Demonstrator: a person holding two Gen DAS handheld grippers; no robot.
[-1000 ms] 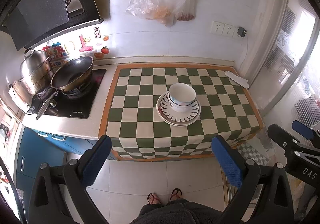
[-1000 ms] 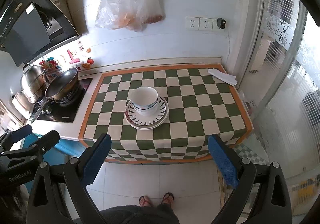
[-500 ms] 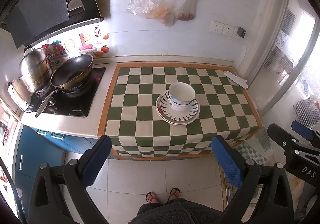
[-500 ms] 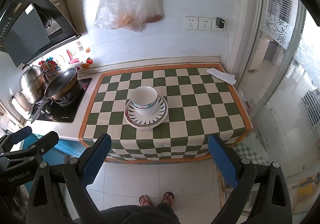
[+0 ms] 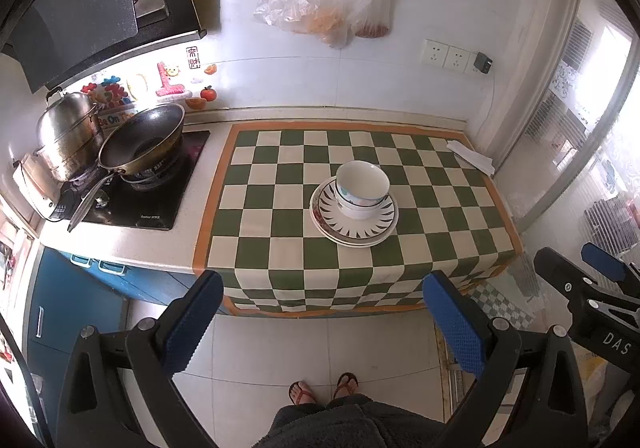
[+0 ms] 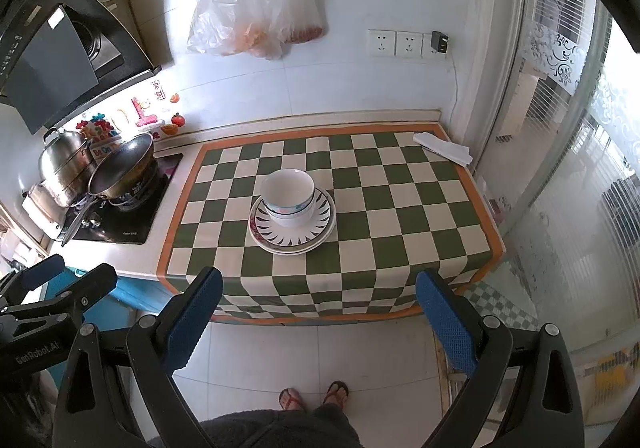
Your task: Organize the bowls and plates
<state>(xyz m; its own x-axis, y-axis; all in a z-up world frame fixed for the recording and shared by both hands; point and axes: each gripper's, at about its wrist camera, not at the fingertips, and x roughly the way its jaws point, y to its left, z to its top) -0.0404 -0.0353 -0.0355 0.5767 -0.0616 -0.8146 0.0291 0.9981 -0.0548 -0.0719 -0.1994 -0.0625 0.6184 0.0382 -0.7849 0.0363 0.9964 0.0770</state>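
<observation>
White bowls [image 5: 362,188] [image 6: 289,197] sit nested on a stack of patterned plates [image 5: 356,226] [image 6: 294,236] in the middle of a green-and-white checked cloth [image 5: 280,208] [image 6: 400,204]. My left gripper [image 5: 322,318] hangs open over the floor, well in front of the counter, with nothing between its blue pads. My right gripper [image 6: 318,314] is open too, held back at about the same distance. Each gripper also shows at the edge of the other's view.
A wok [image 5: 140,140] and a steel pot [image 5: 68,136] stand on the hob at the left. A folded white cloth [image 5: 470,156] lies at the counter's far right corner. Plastic bags [image 6: 256,8] hang on the wall. A person's feet in sandals [image 5: 322,388] stand on the tiled floor.
Both views have drifted slightly; the counter and the stack sit a touch lower and nearer the middle. The grippers stay open, and the bowls and plates have not moved.
</observation>
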